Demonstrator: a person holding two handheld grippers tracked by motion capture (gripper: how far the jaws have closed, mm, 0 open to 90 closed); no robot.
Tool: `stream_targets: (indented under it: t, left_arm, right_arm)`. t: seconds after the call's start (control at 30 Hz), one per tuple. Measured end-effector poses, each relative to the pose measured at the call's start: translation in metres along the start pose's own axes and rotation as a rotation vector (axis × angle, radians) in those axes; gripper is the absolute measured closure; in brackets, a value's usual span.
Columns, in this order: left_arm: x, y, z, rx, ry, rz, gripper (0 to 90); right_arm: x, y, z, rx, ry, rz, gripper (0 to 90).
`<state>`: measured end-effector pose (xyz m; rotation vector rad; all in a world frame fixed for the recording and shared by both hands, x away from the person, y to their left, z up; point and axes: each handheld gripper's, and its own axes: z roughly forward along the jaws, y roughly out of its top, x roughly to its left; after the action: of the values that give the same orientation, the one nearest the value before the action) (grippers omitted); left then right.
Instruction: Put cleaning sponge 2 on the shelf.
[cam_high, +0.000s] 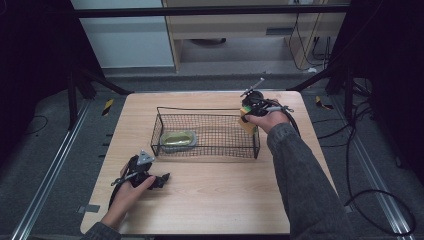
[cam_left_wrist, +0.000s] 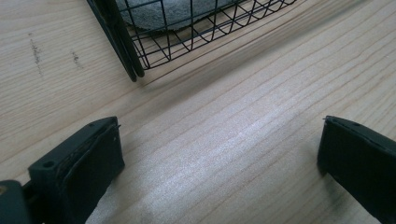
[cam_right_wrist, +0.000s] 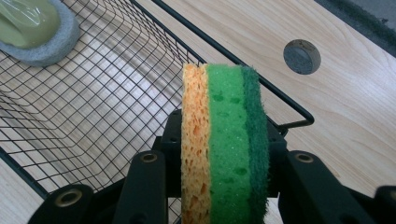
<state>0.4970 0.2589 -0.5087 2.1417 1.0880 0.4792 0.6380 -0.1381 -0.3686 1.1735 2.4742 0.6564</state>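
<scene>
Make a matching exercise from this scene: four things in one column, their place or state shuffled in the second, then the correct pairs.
1. sponge
2. wire basket
3. left gripper
4. green and grey pad

A. open, above bare table
B. lying inside the basket
C. clamped in the right gripper
D. standing mid-table

Pairs: 1-C, 2-D, 3-A, 4-B
</scene>
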Motion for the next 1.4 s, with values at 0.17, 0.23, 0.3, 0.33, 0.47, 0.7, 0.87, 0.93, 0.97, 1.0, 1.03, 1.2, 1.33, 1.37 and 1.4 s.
stream_targets:
  t: [0.17,0.23,0.3,0.33,0.47,0.7,0.87,0.93,0.97,1.0,1.03,1.2,1.33,1.37,1.4]
  left_arm:
    - [0.0,0.0,0.0,0.0,0.0,0.0,0.0]
    - [0.0,0.0,0.0,0.0,0.0,0.0,0.0]
    - [0.0,0.0,0.0,0.0,-0.001,0.0,0.0]
    - [0.0,0.0,0.0,0.0,-0.001,0.0,0.0]
    - [0.0,0.0,0.0,0.0,-0.001,0.0,0.0]
    - [0.0,0.0,0.0,-0.001,-0.002,0.001,0.0]
    - [0.0,0.0,0.0,-0.001,-0.002,0.001,0.0]
    - [0.0,0.0,0.0,-0.001,-0.002,0.001,0.0]
    - [0.0,0.0,0.0,-0.001,-0.002,0.001,0.0]
    - [0.0,0.0,0.0,-0.001,-0.002,0.001,0.0]
    - [0.0,0.0,0.0,-0.001,-0.002,0.002,0.0]
    - [0.0,0.0,0.0,-0.001,-0.002,0.002,0.0]
    - [0.0,0.0,0.0,-0.001,-0.002,0.001,0.0]
    - [0.0,0.0,0.0,-0.002,-0.002,0.001,0.0]
    - [0.0,0.0,0.0,-0.002,-0.002,0.001,0.0]
  right_arm:
    - [-0.001,-0.002,0.003,0.005,0.0,0.004,64.2]
    - [-0.001,-0.003,0.004,0.011,0.0,0.011,64.2]
    - [-0.002,-0.004,0.005,0.011,0.003,0.011,64.2]
    - [-0.002,-0.004,0.005,0.013,0.005,0.013,64.2]
    - [-0.002,-0.005,0.008,0.014,0.005,0.011,64.2]
    - [-0.002,-0.007,0.014,0.023,0.006,0.017,64.2]
    - [-0.001,-0.008,0.018,0.028,0.009,0.014,64.1]
    - [0.0,-0.009,0.02,0.031,0.008,0.015,64.2]
    - [-0.001,-0.01,0.021,0.03,0.005,0.005,64.1]
    - [-0.001,-0.01,0.022,0.033,0.003,0.013,64.1]
    - [-0.001,-0.011,0.023,0.031,0.003,0.014,64.1]
    - [0.0,-0.013,0.028,0.04,0.004,0.02,64.1]
    - [0.0,-0.013,0.031,0.043,0.005,0.023,64.1]
    - [0.0,-0.014,0.032,0.043,0.004,0.022,64.1]
    - [0.0,-0.014,0.032,0.044,0.004,0.026,64.0]
